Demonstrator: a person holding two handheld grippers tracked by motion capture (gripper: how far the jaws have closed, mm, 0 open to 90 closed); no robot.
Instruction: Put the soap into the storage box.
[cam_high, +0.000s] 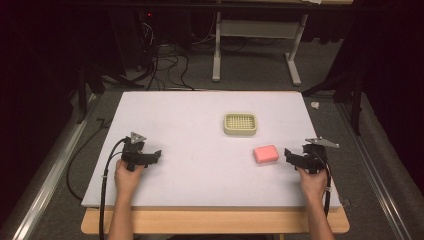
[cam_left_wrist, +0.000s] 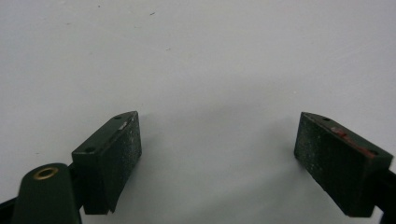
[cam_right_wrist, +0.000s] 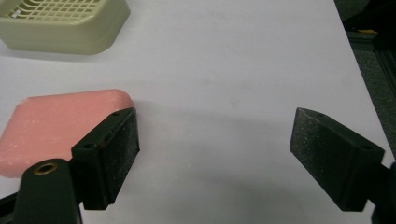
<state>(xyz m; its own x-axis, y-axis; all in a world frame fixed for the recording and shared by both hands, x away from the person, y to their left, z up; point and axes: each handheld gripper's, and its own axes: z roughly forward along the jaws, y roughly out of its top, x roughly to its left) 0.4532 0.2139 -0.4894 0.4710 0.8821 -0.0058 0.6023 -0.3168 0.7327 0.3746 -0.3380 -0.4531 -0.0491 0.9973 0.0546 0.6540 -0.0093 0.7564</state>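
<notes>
A pink soap bar (cam_high: 266, 154) lies flat on the white table top (cam_high: 200, 150), right of centre. Behind it and a little to the left stands a cream slotted soap dish (cam_high: 240, 124). My right gripper (cam_high: 291, 156) is held just right of the bar, open, with nothing between its pads. In the right gripper view the soap bar (cam_right_wrist: 60, 128) lies outside the left jaw and the dish (cam_right_wrist: 65, 23) is at the top left, with the gripper (cam_right_wrist: 215, 140) over bare table. My left gripper (cam_high: 156, 156) stands open at the table's left, far from both; its own view has the gripper (cam_left_wrist: 217, 140) over bare white surface.
The white top rests on a wooden board (cam_high: 215, 220) that shows along the near edge. A cable (cam_high: 102, 185) trails from the left gripper off the front left. Beyond the table are a grey floor, loose cables (cam_high: 165, 65) and a white desk frame (cam_high: 255, 45).
</notes>
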